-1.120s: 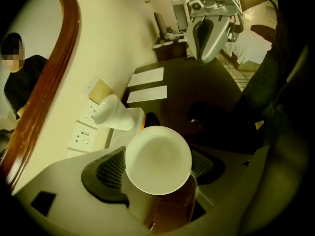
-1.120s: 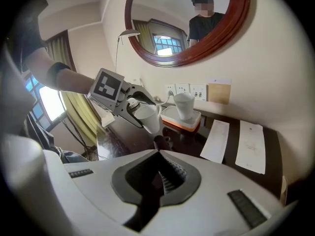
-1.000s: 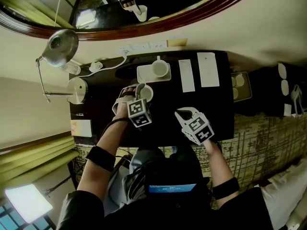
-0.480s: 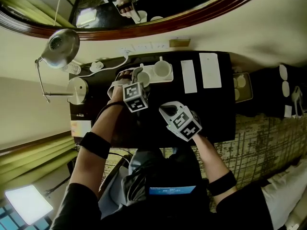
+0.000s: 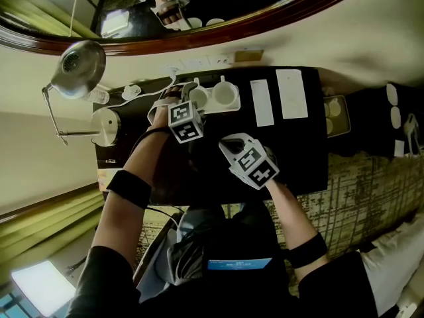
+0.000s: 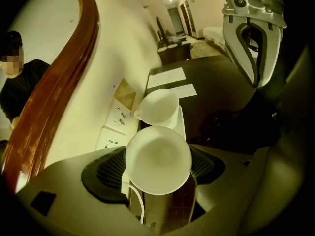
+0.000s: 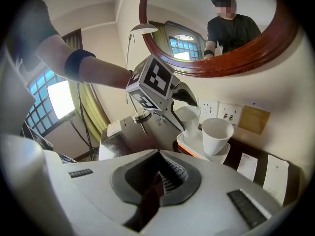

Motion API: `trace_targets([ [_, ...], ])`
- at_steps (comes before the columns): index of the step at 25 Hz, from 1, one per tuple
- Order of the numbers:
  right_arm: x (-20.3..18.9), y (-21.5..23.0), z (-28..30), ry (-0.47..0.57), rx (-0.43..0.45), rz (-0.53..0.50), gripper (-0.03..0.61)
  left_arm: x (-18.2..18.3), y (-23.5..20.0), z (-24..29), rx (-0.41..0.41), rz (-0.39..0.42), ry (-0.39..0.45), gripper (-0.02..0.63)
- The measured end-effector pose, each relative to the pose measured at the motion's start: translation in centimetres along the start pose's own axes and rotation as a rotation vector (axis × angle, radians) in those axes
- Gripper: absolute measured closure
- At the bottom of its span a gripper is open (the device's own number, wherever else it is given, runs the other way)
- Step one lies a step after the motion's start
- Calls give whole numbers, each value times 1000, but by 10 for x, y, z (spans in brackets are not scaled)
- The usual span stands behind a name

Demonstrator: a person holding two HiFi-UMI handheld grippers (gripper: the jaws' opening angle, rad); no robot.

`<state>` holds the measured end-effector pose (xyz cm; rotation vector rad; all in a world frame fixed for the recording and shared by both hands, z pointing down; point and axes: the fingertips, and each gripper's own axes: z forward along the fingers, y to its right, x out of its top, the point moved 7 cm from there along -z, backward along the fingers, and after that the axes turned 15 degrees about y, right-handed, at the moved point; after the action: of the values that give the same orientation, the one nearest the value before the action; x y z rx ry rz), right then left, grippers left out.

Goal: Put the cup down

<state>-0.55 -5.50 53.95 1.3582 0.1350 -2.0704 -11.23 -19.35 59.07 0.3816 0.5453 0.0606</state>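
Observation:
A white cup (image 6: 158, 159) sits mouth-up between the jaws of my left gripper (image 5: 191, 101), which is shut on it. The cup is over the left end of a white tray (image 5: 211, 106) at the back of the dark desk. I cannot tell whether its base touches the tray. A second white cup (image 5: 224, 95) stands on the tray just to the right. In the right gripper view the held cup (image 7: 189, 116) is close beside that second cup (image 7: 215, 134). My right gripper (image 5: 232, 150) hovers over the desk's middle, shut and empty.
Two white paper cards (image 5: 262, 103) lie right of the tray. A desk lamp (image 5: 79, 61) and its round base (image 5: 106, 124) stand at the left end, with a white cable (image 5: 142, 91) by the wall sockets (image 5: 199, 63). A framed mirror (image 5: 278, 15) hangs above.
My left gripper carried the cup from the desk in front of the tray toward the wall, to the tray's left end. The right gripper shifted left and toward the wall, still shut.

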Motion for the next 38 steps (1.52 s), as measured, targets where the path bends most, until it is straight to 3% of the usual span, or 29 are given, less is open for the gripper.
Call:
trace_targets([
  [13,-7,5,2,-9,-25,23,577,-6,1,17,-40,-48,32,229],
  [26,-10,8,-2,-16,-26,34,577,-4,-4,19,-17,-120,84,225],
  [38,-14,5,-4,-20,-23,33,577,1,-4,10,26,-54,89,211],
])
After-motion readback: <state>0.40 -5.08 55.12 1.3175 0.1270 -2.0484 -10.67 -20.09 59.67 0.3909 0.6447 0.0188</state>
